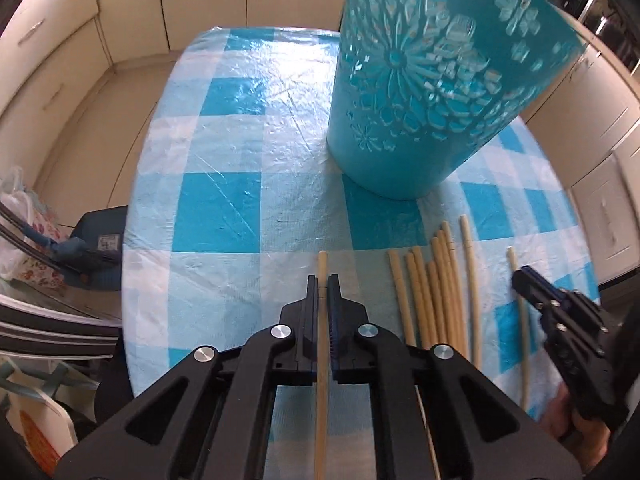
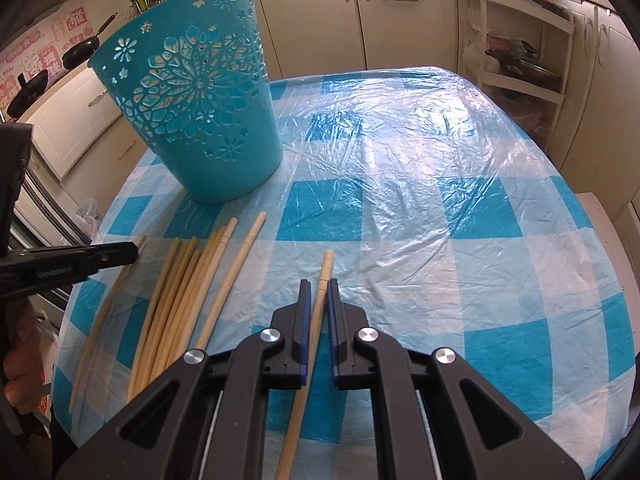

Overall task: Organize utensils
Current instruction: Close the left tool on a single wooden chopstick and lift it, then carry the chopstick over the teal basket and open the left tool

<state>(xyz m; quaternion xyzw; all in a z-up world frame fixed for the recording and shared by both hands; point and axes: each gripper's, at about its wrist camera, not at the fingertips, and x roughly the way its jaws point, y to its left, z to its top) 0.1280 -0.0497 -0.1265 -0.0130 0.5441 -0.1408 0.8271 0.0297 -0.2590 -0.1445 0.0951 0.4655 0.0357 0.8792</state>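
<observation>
A teal cut-out basket [image 1: 420, 92] [image 2: 200, 100] stands upright on the blue-checked table [image 1: 240, 140] [image 2: 440, 160]. Several pale chopsticks [image 1: 436, 292] [image 2: 180, 292] lie bunched in front of it. My left gripper [image 1: 322, 282] is shut on a single chopstick [image 1: 322, 264] lying left of the bunch; the right wrist view shows this gripper [image 2: 134, 254] from the side. My right gripper [image 2: 319, 286] is shut on another single chopstick [image 2: 326, 266] to the right of the bunch, and it appears at the right edge of the left wrist view [image 1: 520, 276].
Cream cabinets surround the table. A white shelf rack [image 2: 520, 40] with pots stands far right, and dark pans [image 2: 80, 52] hang at the left. Bags and clutter [image 1: 24, 240] sit off the table's left edge. A person's hand [image 2: 20, 376] holds the left gripper's handle.
</observation>
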